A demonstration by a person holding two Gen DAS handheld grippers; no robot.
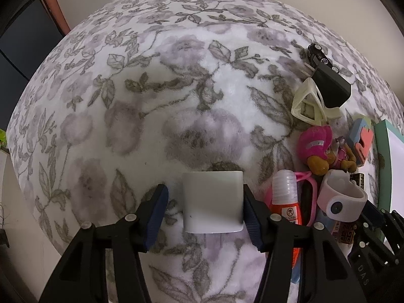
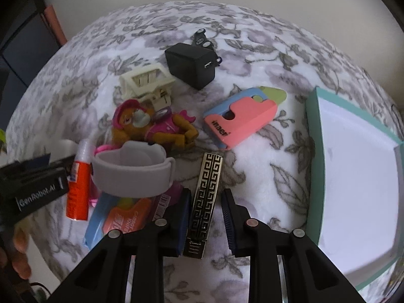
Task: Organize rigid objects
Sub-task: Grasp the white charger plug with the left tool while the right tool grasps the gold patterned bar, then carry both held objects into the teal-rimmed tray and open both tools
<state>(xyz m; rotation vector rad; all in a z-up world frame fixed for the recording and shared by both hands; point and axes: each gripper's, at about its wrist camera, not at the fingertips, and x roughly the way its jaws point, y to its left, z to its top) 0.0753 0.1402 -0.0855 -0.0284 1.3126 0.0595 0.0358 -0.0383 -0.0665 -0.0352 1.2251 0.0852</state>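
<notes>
A: On the fuzzy flowered blanket (image 1: pixel 126 126), what's biggest?
B: The teal-rimmed white box (image 2: pixel 353 166), at right. Then a smooth white rounded block (image 1: pixel 212 202); the left hand-held gripper (image 1: pixel 205 216) straddles it, right pad touching, left pad apart.
A: And the other?
B: The right hand-held gripper (image 2: pixel 205 218), narrow, flanks a slim black-and-gold patterned bar (image 2: pixel 203 202), its length running along the fingers; the left pad touches it, the right stands just apart.
</notes>
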